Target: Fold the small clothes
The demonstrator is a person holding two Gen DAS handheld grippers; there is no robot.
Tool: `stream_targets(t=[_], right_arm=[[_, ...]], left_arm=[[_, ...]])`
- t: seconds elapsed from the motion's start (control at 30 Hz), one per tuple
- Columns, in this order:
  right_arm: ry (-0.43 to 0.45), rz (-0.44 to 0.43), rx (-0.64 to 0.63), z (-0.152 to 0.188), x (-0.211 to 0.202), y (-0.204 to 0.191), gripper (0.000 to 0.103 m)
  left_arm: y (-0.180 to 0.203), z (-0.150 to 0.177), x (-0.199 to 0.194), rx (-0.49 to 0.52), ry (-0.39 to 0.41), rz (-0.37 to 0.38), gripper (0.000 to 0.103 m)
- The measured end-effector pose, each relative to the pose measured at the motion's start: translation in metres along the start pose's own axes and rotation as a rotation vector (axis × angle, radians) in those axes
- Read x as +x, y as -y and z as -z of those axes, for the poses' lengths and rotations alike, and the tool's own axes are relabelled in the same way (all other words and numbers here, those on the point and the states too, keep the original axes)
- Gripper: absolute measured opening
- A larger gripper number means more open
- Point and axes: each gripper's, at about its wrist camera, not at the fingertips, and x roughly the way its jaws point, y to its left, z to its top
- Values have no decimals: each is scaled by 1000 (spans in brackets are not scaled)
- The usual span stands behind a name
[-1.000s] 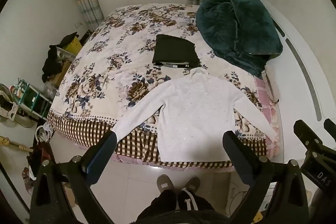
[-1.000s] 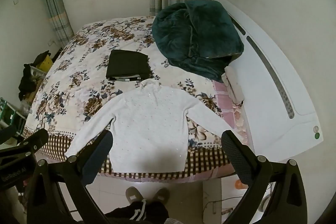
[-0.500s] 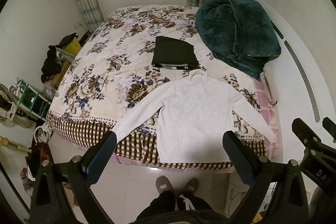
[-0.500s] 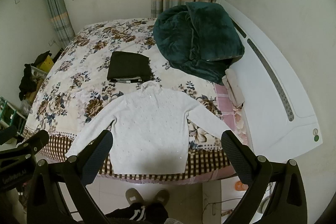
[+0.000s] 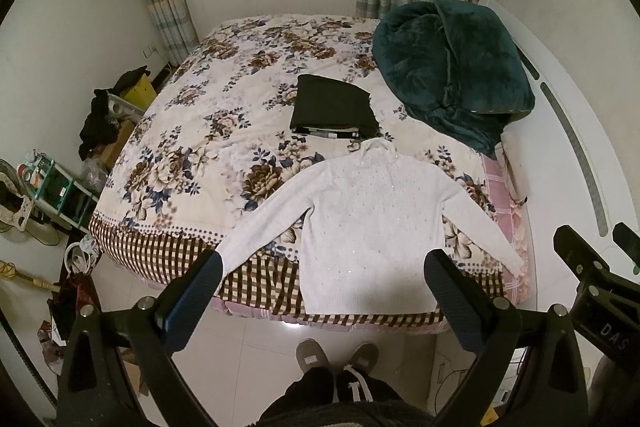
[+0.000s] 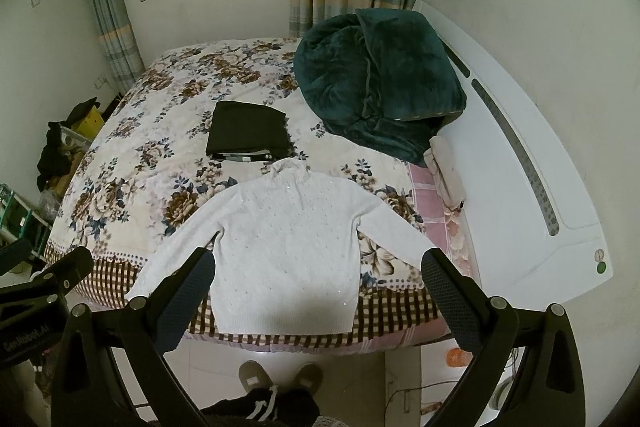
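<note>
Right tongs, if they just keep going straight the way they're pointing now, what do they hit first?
Most likely the white sweater lying spread flat on the bed. The right tongs are open and empty above the floor, aimed at its lower body near the hem. Depth is hard to judge, so the exact spot is uncertain.
</note>
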Motion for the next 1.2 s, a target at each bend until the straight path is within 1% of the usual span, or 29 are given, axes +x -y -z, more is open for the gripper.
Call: stream_targets(t=[0.2,0.3,0.67,1.2], right_arm=[[6,-3,1,-6,-4,2,103],[7,-3,-1,-9,-5,2,103],[11,-3,-1,-2,-10,1,103],[12,-2,-4,-5,-15,-2,103]], left_arm=[[0,-6,-2,-3,6,0,103],[-2,-3,-4,-2,7,2,103],[-3,-5,-5,-5,7,5,103],[-4,-5,-6,-3,12,10,103]])
